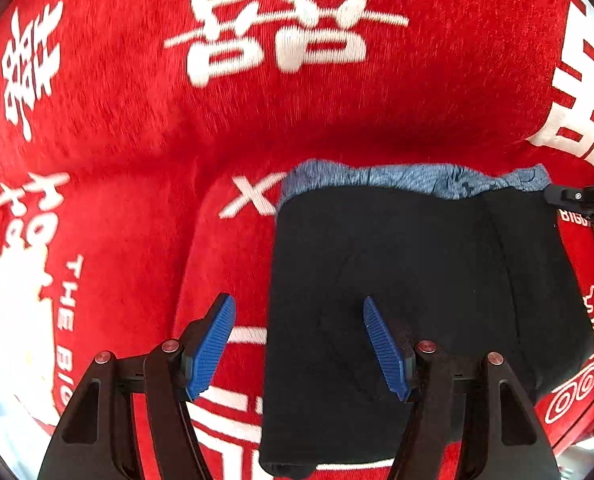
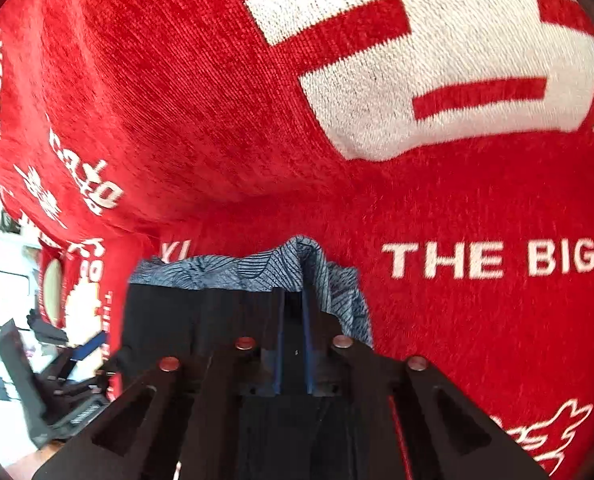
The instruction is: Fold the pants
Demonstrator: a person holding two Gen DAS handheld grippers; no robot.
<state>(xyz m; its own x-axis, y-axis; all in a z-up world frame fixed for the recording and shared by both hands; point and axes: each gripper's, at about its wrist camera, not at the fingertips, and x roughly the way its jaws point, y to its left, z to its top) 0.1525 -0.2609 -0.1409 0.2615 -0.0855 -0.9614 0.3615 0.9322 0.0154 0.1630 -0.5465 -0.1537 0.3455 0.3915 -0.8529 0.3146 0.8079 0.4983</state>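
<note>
Right gripper (image 2: 293,320), closed, hides its grip on the pants (image 2: 217,308); left gripper (image 1: 299,344) gapes above them.

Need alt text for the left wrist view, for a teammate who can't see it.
The open left gripper hovers over folded dark pants, its blue fingers straddling their left edge. The pants lie on a red cover with white lettering, blue-grey patterned fabric along their far edge.

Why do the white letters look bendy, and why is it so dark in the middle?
Left wrist view: the fisheye lens curves the white letters on the red blanket, and they look a bit smeared. Right wrist view: the black pants are so dark their folds vanish; the blanket weave up close is sharp.
</note>
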